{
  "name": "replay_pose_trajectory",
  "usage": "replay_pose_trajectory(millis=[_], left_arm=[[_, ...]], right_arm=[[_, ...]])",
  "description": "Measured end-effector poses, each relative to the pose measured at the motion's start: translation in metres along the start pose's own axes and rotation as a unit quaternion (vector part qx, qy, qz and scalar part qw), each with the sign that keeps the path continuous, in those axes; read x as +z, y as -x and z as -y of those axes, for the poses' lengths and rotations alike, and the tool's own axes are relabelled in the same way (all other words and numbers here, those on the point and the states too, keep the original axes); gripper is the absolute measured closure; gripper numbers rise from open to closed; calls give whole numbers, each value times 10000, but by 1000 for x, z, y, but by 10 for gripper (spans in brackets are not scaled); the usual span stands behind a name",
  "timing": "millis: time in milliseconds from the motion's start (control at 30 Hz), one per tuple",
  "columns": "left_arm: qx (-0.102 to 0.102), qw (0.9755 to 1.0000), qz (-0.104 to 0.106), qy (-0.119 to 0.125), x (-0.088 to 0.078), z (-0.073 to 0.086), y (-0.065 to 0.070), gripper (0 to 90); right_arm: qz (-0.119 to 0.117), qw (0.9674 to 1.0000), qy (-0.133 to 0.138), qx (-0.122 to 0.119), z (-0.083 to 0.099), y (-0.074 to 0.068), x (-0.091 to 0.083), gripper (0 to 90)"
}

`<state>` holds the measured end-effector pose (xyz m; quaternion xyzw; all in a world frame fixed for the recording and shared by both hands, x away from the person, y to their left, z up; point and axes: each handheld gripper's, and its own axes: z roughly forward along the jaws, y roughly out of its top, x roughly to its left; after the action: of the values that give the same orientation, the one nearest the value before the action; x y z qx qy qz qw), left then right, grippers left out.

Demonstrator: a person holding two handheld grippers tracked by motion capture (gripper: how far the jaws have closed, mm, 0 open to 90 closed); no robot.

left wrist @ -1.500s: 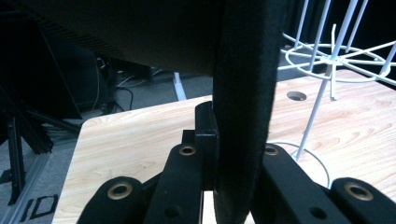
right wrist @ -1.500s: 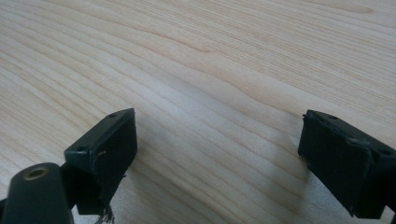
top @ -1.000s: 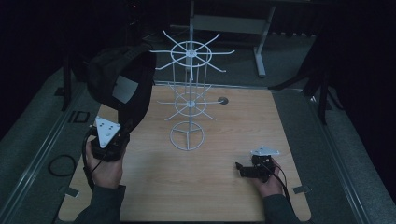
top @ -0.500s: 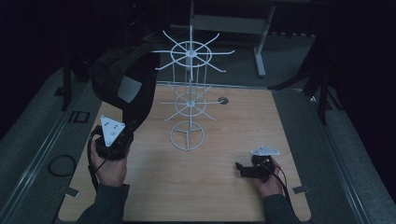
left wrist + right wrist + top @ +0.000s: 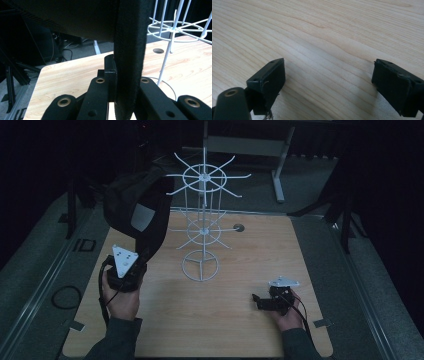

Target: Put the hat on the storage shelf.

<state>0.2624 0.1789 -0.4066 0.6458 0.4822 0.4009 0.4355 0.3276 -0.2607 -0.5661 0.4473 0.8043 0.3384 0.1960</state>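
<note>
Black cap (image 5: 137, 212) hangs up in the air off my left gripper (image 5: 131, 266), jaws pinched tight on its edge; in the left gripper view the dark fabric band (image 5: 130, 62) runs straight down between them. It sits at the left of the white wire rack (image 5: 202, 227), close by the top ring of hooks, not touching as far as I can tell. Rack stands mid table (image 5: 240, 320), base ring flat on the wood. My right gripper (image 5: 265, 301) rests low near the table's right front, jaws spread wide with nothing between, bare wood (image 5: 324, 50) beneath them.

Step in hand, I reckon: carrying the cap to the rack to hang it. Next move calls for swinging the cap right and over a hook tip on the upper ring, then lowering so the fabric catches before I let go. Right one could steady the rack if it tips.
</note>
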Motion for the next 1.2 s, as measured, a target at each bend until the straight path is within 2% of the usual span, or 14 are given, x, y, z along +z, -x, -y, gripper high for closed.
replay_pose_trajectory(millis=[533,867,1200], left_arm=[[21,10000,22,11,5,2,8,865],[203,9998,-67,6,10,6,17,862],[356,9993,-46,-91,18,12,21,860]], right_arm=[[-2,10000,-2,1,0,0,0,115],[-1,10000,-1,2,0,0,0,115],[-4,10000,-6,3,0,0,0,115]])
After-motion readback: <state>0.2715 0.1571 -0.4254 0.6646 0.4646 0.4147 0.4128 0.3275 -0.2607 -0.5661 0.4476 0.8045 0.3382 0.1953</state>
